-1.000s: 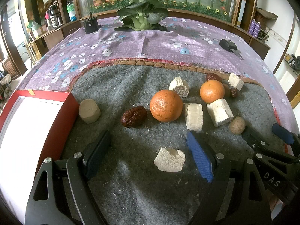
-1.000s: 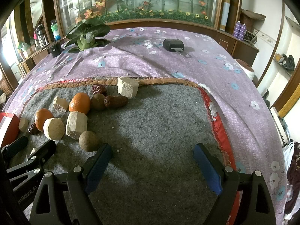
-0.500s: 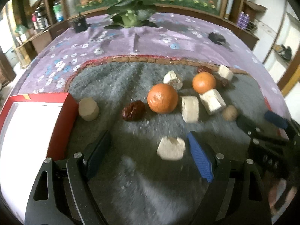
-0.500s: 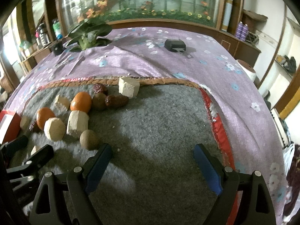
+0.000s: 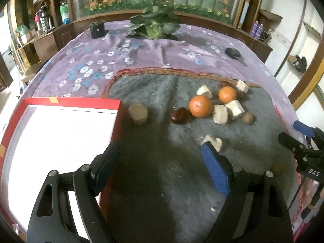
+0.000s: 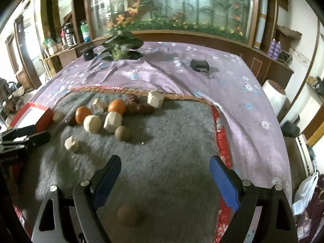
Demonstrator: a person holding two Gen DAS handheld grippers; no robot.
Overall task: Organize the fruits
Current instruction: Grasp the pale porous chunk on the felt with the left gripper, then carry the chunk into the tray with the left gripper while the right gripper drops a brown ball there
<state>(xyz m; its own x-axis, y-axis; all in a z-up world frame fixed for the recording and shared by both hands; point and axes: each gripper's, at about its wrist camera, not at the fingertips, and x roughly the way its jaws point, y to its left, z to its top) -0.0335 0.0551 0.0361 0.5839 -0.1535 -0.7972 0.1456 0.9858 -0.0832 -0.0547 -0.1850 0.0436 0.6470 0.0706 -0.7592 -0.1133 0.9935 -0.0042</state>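
Note:
Two oranges (image 5: 200, 106) (image 5: 227, 94), a dark red date (image 5: 179, 115), a brown round fruit (image 5: 247, 118) and several pale chunks (image 5: 220, 114) lie on the grey mat (image 5: 162, 162). My left gripper (image 5: 160, 168) is open and empty, well short of them, its left finger over the red box (image 5: 60, 133). One pale chunk (image 5: 214, 141) lies just past its right fingertip. My right gripper (image 6: 165, 177) is open and empty over bare mat. A blurred brown round fruit (image 6: 127, 214) lies below it. The fruit cluster (image 6: 109, 113) is to its far left.
A purple flowered cloth (image 5: 141, 56) covers the table. On it stand a leafy plant (image 5: 155, 25), a black cup (image 5: 97, 29) and a small black object (image 6: 199, 64). The mat's red braided edge (image 6: 220, 133) runs on the right. Each gripper shows at the edge of the other's view.
Both grippers have pulled back and risen, so the fruits look farther away. The left one has shifted left over the red box. A brown fruit now shows under the right gripper.

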